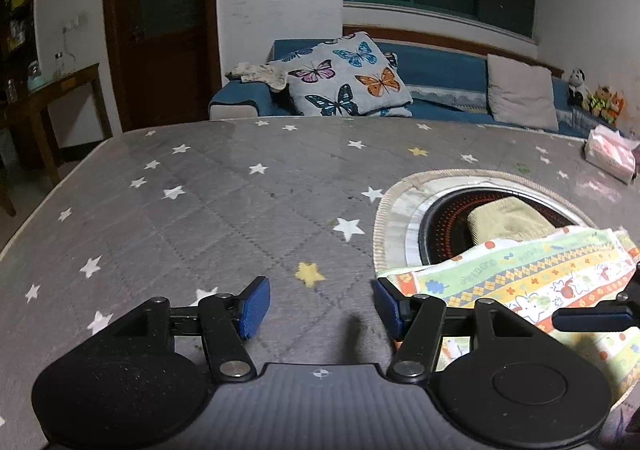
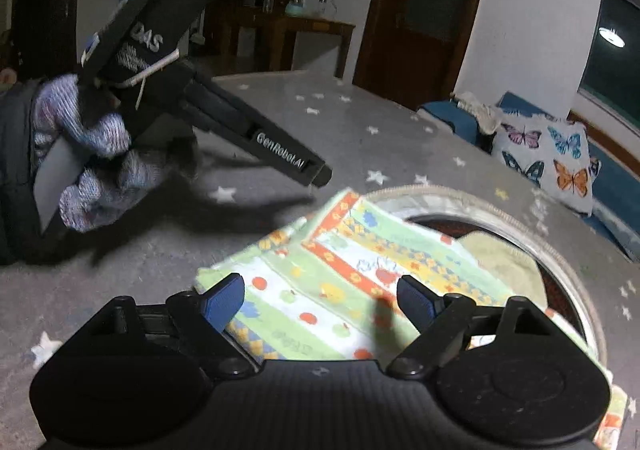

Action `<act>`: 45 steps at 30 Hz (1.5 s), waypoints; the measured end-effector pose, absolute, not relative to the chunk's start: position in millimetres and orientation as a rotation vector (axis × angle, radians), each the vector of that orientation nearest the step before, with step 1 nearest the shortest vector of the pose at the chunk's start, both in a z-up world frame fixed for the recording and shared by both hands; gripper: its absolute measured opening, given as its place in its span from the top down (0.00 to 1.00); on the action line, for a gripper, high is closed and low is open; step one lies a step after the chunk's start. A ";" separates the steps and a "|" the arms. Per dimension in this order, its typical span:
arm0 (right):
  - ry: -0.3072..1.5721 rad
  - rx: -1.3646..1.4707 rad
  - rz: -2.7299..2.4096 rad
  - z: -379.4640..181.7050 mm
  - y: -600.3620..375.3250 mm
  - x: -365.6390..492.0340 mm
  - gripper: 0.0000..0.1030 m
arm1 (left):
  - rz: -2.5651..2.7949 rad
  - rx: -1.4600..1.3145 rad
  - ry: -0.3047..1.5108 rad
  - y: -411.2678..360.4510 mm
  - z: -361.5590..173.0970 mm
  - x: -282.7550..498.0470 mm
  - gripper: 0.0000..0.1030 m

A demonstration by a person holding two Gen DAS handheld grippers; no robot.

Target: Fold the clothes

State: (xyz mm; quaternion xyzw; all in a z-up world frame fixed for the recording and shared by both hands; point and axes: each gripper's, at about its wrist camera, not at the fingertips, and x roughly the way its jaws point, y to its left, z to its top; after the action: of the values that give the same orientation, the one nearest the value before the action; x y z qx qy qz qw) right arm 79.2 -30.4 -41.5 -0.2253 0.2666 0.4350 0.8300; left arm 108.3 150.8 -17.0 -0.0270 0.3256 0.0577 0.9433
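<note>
A colourful patterned cloth (image 2: 340, 270) with stripes, fruit and flowers lies folded on the grey star-print table cover, partly over a round opening. In the left wrist view the cloth (image 1: 520, 278) lies to the right of my left gripper (image 1: 320, 304), which is open and empty over bare cover. My right gripper (image 2: 320, 300) is open just above the cloth, one finger over its left edge. The left gripper also shows in the right wrist view (image 2: 320, 174), held by a gloved hand (image 2: 96, 170), left of the cloth. A right fingertip (image 1: 592, 317) shows over the cloth.
The round opening (image 1: 480, 210) holds a heater and a yellow-green cloth (image 1: 508, 220). A tissue box (image 1: 610, 154) sits at the far right. A blue sofa with a butterfly cushion (image 1: 344, 78) stands behind the table. A wooden side table (image 1: 52, 90) is at the left.
</note>
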 end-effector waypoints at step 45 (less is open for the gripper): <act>0.527 -0.357 1.012 -8.0 -56.1 62.5 0.86 | -0.044 -0.750 0.848 152.6 -29.5 95.9 0.89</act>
State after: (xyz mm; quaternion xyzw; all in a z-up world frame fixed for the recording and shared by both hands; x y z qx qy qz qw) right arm 62.5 -56.1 -8.0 -0.1679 0.2483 0.4763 0.8266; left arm 95.9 152.6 -29.5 -0.3553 0.4018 -0.0210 0.8437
